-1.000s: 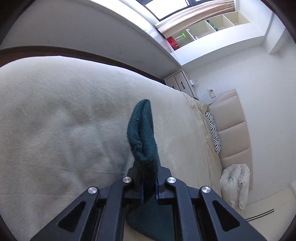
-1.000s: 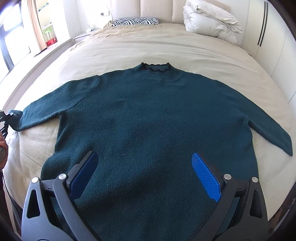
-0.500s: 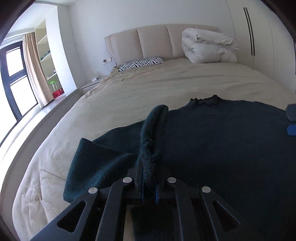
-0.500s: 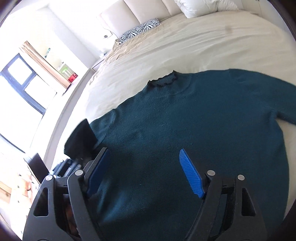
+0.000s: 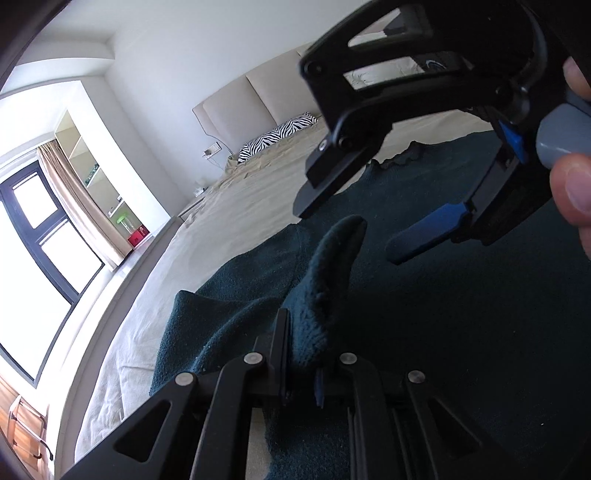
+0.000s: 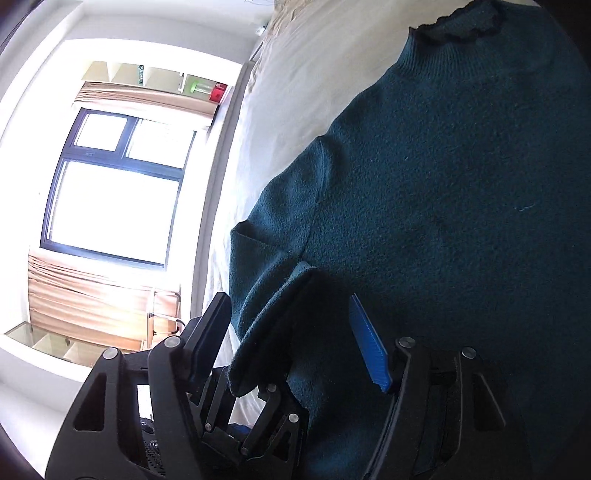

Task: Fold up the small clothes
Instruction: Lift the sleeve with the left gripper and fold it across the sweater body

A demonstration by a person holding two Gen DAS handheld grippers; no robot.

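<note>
Item one: dark teal sweater (image 6: 443, 184), spread flat on my beige bed (image 5: 236, 221), frilled collar (image 6: 461, 26) at twelve o'clock in the right wrist view, body filling that view from one to five o'clock.

Item two: left sleeve (image 5: 328, 269), folded in over the body, its cuff end rising toward one o'clock in the left wrist view.

Item three: my left gripper (image 5: 303, 369), jaws just starting to ease apart, pads pinching the sleeve's cuff end.

Item four: my right gripper (image 6: 291, 332), jaws closing around the raised sleeve fold; I see cloth between the pads, no pad pressing on it. From the left wrist view it hangs at one o'clock, a person's fingers (image 5: 569, 188) on its handle.

Item five: zebra pillow (image 5: 277, 136) at the headboard (image 5: 236, 107), eleven o'clock; window (image 6: 110, 184) at nine o'clock.
</note>
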